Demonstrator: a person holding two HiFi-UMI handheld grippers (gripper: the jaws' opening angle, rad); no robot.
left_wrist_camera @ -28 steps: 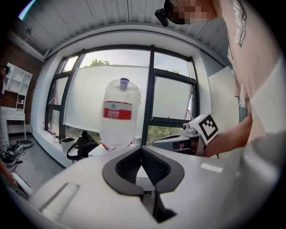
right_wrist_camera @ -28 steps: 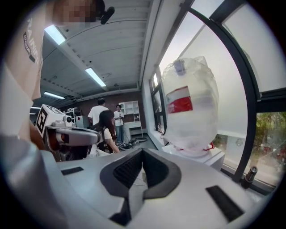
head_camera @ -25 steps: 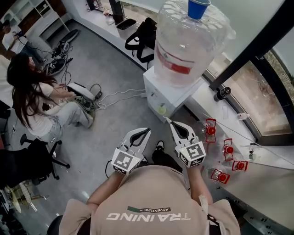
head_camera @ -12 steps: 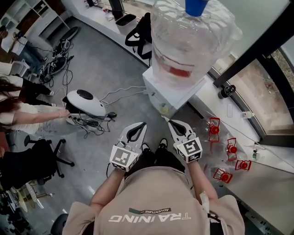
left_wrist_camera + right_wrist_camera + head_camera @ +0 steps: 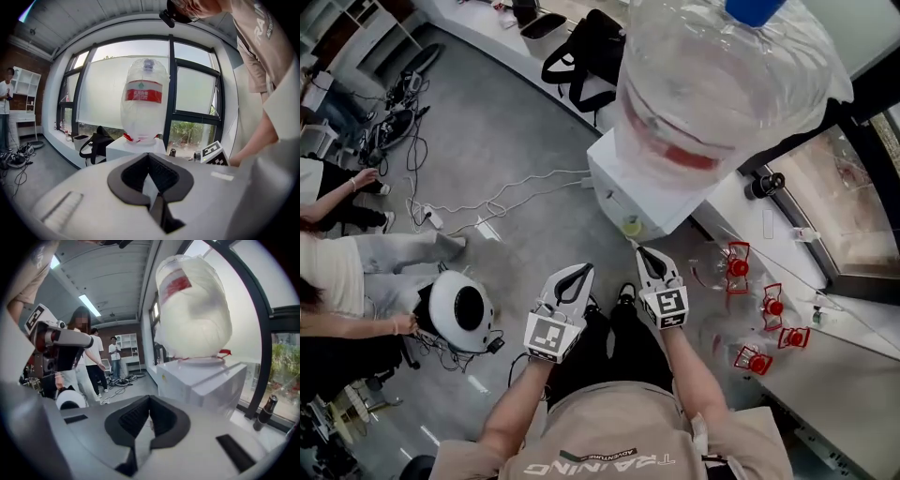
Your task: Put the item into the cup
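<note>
Neither a cup nor a loose item shows clearly in any view. In the head view my left gripper [image 5: 580, 273] and right gripper [image 5: 641, 253] are held side by side over the grey floor, pointing toward the white water dispenser [image 5: 649, 192]. Both are shut with nothing between the jaws. The left gripper view has the left gripper [image 5: 149, 157] aimed at the big water bottle [image 5: 142, 104]. In the right gripper view the right gripper [image 5: 149, 402] is close to the dispenser's white cabinet [image 5: 199, 380].
The large clear bottle [image 5: 722, 89] stands on the dispenser. Several red clips [image 5: 769, 305] lie on the white window ledge [image 5: 853, 375] at right. A black bag [image 5: 586, 56] sits behind the dispenser. Cables [image 5: 516, 192] and a white round device [image 5: 461, 312] lie on the floor near seated people.
Both grippers stay shut and side by side, drifting slightly nearer the dispenser. A person at left has moved the white round device down and left across the floor.
</note>
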